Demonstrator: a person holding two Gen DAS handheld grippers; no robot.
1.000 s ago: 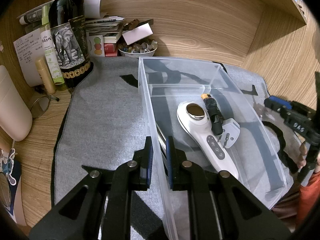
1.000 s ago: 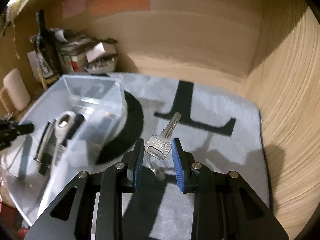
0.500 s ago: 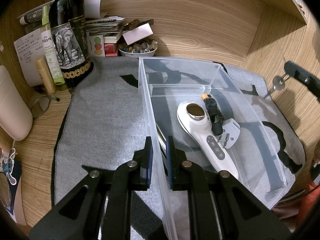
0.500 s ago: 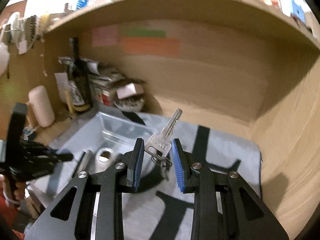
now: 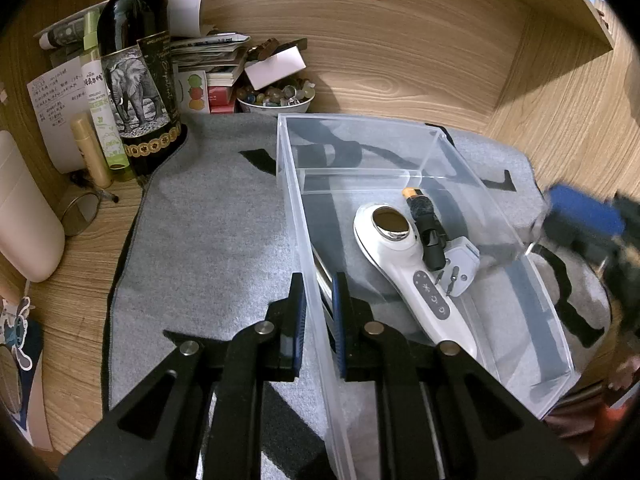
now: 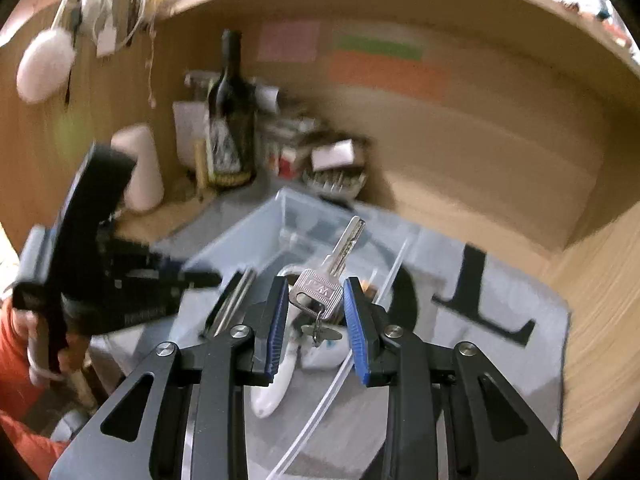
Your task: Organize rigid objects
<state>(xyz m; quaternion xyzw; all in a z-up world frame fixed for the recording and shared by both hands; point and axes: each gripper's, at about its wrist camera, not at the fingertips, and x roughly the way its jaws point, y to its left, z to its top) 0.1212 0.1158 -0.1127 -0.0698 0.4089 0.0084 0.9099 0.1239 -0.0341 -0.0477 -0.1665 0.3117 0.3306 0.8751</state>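
A clear plastic bin [image 5: 472, 168] stands on a grey mat [image 5: 208, 240]. In it lie a white handheld device [image 5: 404, 264], a black tube with an orange tip [image 5: 426, 224] and a white plug [image 5: 460, 264]. My left gripper [image 5: 318, 300] is shut on the bin's left wall. My right gripper [image 6: 316, 300] is shut on a silver key [image 6: 324, 280] and holds it above the bin [image 6: 256, 240], over the white device [image 6: 276, 384]. The right gripper shows blurred at the right edge of the left wrist view [image 5: 580, 220].
A dark wine bottle [image 5: 136, 72], a green spray bottle [image 5: 100, 96], a bowl of beads [image 5: 276, 96], stacked papers and a cream container [image 5: 24, 216] crowd the back left. Wooden walls close the back and right.
My right gripper has carried the key from the mat on the right, up and leftward, to above the bin. The left gripper has stayed clamped on the bin wall.
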